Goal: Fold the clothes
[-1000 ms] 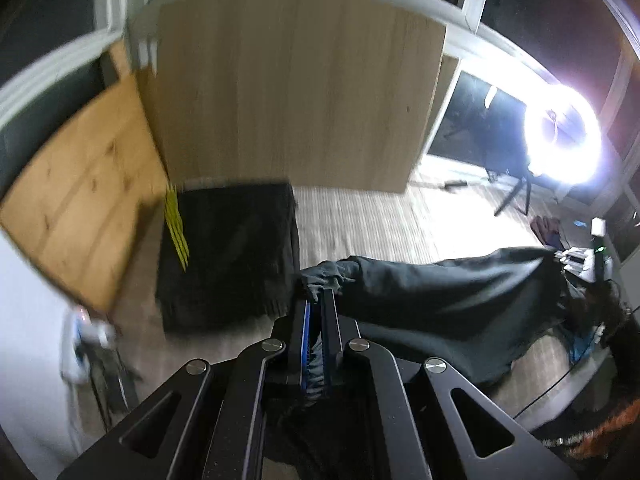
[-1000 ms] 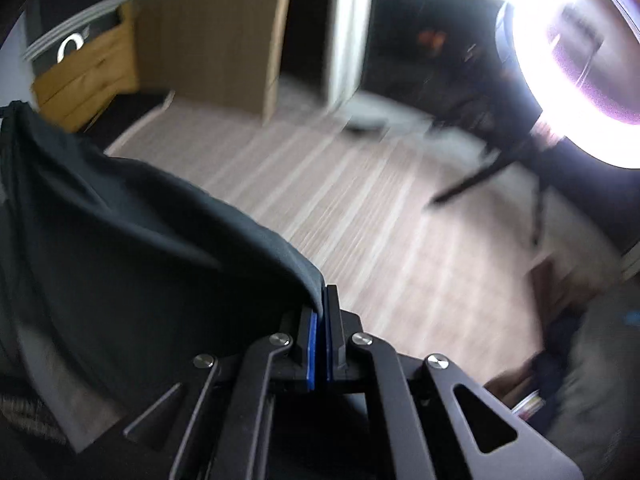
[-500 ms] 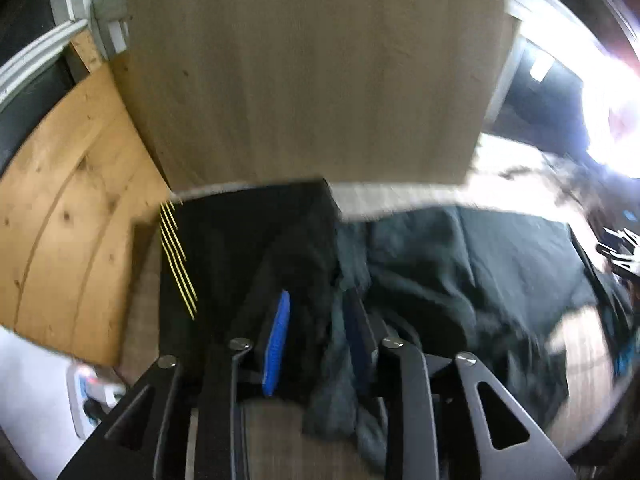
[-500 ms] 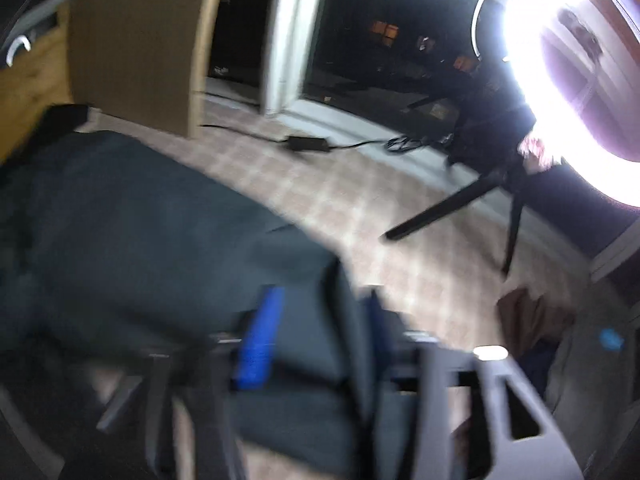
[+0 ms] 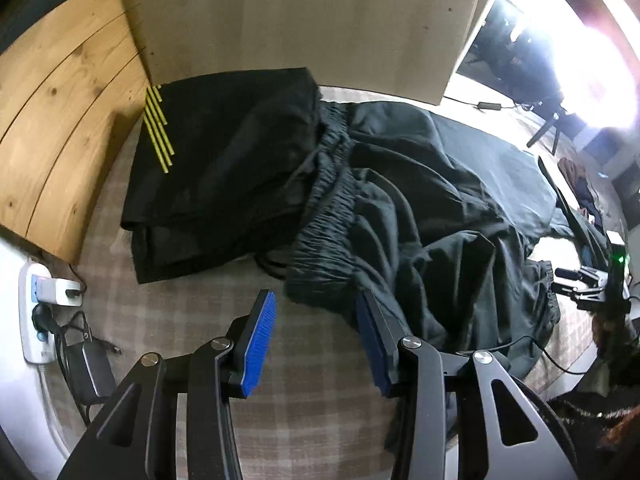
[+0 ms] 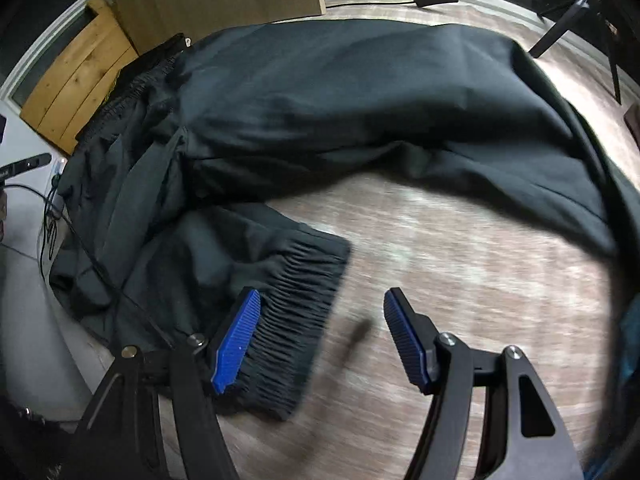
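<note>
Dark grey trousers lie crumpled on the plaid surface, their elastic waistband bunched toward me. My left gripper is open and empty just short of the waistband. In the right wrist view the trousers spread across the surface, and a ribbed elastic cuff lies between the jaws beside the left blue pad. My right gripper is open, holding nothing.
A folded black garment with yellow stripes lies at the back left, against a wooden board. A power strip with plugs sits at the left edge. A bright ring lamp on a tripod stands at the far right.
Both grippers held the trousers shut a second ago, carried them down onto the surface, then opened and let go. The trousers now lie spread out.
</note>
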### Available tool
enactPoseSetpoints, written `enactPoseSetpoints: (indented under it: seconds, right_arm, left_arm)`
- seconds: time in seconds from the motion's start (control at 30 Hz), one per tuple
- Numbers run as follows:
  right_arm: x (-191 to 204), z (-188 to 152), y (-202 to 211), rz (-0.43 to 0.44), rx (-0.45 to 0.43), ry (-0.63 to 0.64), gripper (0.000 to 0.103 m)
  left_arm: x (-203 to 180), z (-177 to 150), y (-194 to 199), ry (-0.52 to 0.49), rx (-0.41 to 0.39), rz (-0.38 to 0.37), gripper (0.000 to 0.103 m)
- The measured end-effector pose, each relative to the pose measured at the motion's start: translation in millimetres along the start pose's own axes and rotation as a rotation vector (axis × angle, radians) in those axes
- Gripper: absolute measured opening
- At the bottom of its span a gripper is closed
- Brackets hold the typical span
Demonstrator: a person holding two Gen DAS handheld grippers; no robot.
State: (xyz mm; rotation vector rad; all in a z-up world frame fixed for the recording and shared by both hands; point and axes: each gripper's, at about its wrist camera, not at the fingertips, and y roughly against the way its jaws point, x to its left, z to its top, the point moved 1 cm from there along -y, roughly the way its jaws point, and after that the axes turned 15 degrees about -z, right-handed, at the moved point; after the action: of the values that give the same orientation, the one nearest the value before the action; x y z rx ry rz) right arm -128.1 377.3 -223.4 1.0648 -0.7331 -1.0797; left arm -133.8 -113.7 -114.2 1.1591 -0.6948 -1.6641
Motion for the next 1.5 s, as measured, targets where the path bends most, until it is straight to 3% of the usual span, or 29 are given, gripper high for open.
enactPoseSetpoints:
  seconds: [0.2,0.27,0.3,0.4,0.5,0.6,0.8,0.93,1.03,1.2,1.4,1.5]
  right_arm:
    - [31.3,3.5,-7.4,-0.077,-0.043,0.028,0.064]
    - [43.3,-0.4,-4.8,-0.114,-0.059,0.070,0.035]
    - [46.9,-2.6,-2.8,-0.096,-0.051,0.077,0.026]
    - [47.4,-11.5,11.9,-0.035,-0.043,0.033,0.026]
    - [28.8,-25.1,52.4,-0.025,-0.084,-0.051,0.026]
    - [-6.2,-47.9,102.8,-0.070,-0.115,-0.142,0.025]
    - [-109.4,-93.0,186.2,-0.393,-0.137,-0.424,0.025]
    - [-193.1,-123.6,210.2,-0.700,-0.118,-0.585,0.025]
    - [-230.0,-133.1,203.4,-0.856,-0.045,-0.578,0.025]
    - [-244.6,-142.7,175.6,-0.848,0.030,-0.564,0.025]
    - [-239.2,-150.2,167.7,-0.822,0.047,-0.558,0.025]
    - [-245.6,-152.6,175.8,-0.840,0.037,-0.564,0.025]
  left_arm:
    - [10.5,5.5,-14.0,-0.019,0.026,-0.033,0.040]
    - [10.2,7.1,-21.3,-0.033,0.043,-0.037,0.040]
    - [9.9,7.3,-22.4,-0.039,0.047,-0.041,0.040]
    - [9.2,7.8,-25.0,-0.057,0.059,-0.055,0.040]
    - [9.4,9.4,-23.2,-0.078,0.066,-0.053,0.040]
    - [10.7,11.7,-20.2,-0.093,0.069,-0.057,0.040]
    - [4.3,11.5,-28.3,-0.123,0.093,-0.089,0.040]
    - [-6.4,5.1,-44.5,-0.160,0.139,-0.087,0.040]
    - [-9.5,-0.5,-51.7,-0.163,0.166,-0.095,0.040]
    - [-8.5,-4.3,-52.7,-0.135,0.172,-0.101,0.041]
    - [-19.3,-9.8,-52.2,-0.081,0.161,-0.159,0.042]
    - [-32.2,-9.1,-61.0,-0.114,0.174,-0.164,0.052]
